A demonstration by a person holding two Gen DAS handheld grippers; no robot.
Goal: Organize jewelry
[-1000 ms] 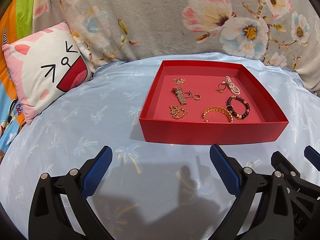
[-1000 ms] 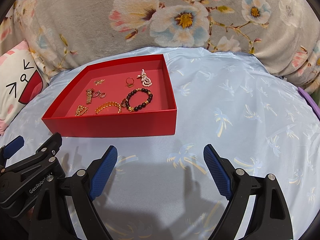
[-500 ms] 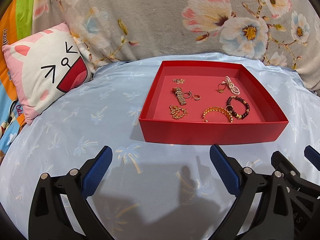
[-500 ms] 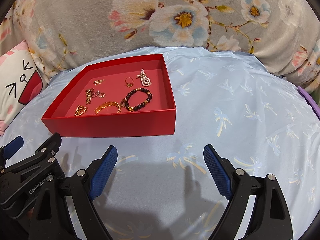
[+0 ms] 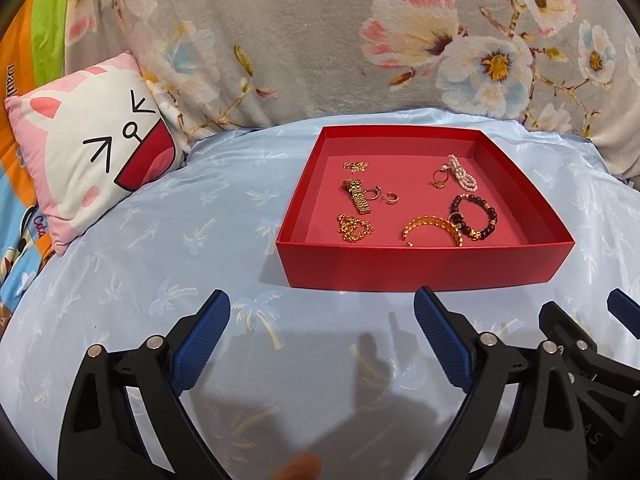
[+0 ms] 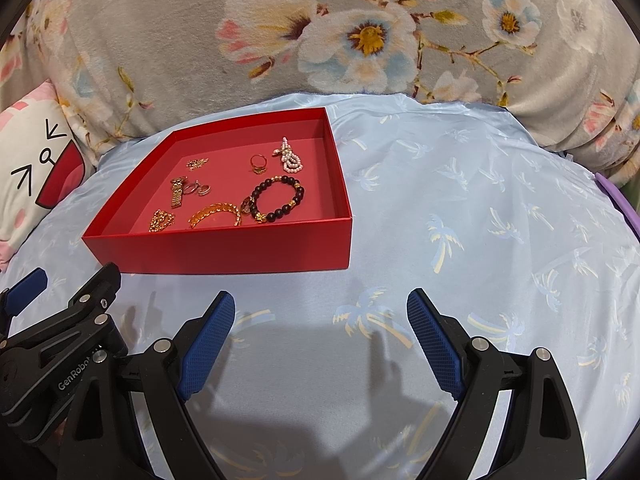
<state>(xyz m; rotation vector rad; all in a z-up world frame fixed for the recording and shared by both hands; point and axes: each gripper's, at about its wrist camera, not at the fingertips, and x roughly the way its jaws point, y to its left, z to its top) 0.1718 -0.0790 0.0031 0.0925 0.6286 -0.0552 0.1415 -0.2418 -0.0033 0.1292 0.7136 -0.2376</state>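
A cat-face pillow (image 5: 90, 152) leans against a floral blanket (image 5: 320, 40).

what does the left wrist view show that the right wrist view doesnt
Only the left wrist view shows the orange and green fabric beside the cat pillow. Only the right wrist view shows a purple edge at far right. Both show the red tray holding the jewelry, including the dark bead bracelet, and both open tools.

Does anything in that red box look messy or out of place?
Nothing is spilled or broken. The jewelry just lies loose in the red box, and the gold bangle touches the dark bead bracelet.
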